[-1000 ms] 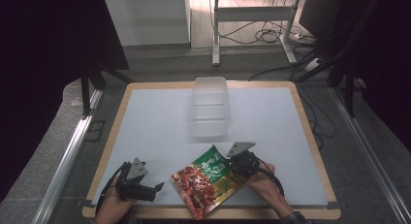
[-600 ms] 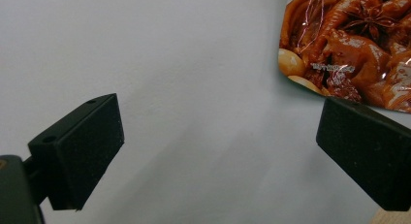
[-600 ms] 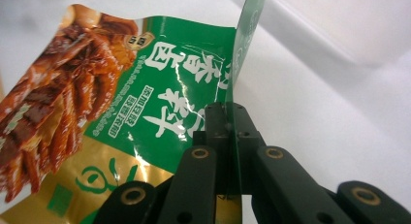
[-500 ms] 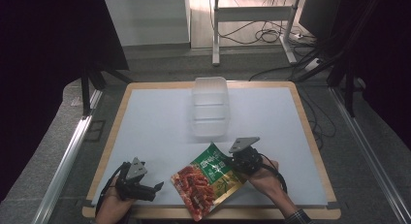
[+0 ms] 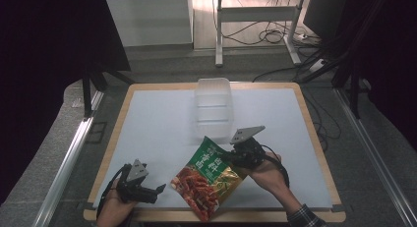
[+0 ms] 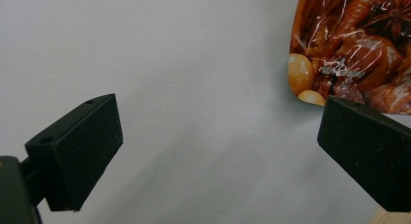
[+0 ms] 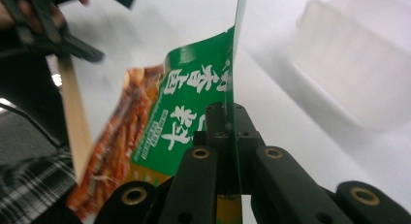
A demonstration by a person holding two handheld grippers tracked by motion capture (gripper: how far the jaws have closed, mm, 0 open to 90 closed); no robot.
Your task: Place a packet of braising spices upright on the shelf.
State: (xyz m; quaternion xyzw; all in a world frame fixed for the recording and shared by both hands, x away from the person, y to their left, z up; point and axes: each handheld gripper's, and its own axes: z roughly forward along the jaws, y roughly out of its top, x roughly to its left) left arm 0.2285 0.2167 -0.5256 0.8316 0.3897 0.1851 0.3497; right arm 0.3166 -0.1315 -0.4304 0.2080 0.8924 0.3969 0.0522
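Observation:
A green and red snack bag (image 5: 209, 180) hangs tilted above the front of the white table, its lower corner over the front edge. My right gripper (image 5: 231, 157) is shut on the bag's right edge; in the right gripper view the thin bag edge (image 7: 231, 122) runs pinched between my two black jaws. My left gripper (image 5: 156, 192) rests at the front left of the table, open, with nothing between its pads (image 6: 80, 149). The bag's printed lower corner (image 6: 354, 49) lies just beyond the left gripper's far pad.
A clear plastic container (image 5: 213, 106) stands at the back middle of the table (image 5: 147, 124), beyond the bag. The wooden table rim (image 5: 305, 218) runs along the front. A desk frame with cables (image 5: 255, 20) stands on the floor behind.
My right gripper has lifted the snack bag higher off the table, and the bag now hangs more upright. My left gripper has stayed in place.

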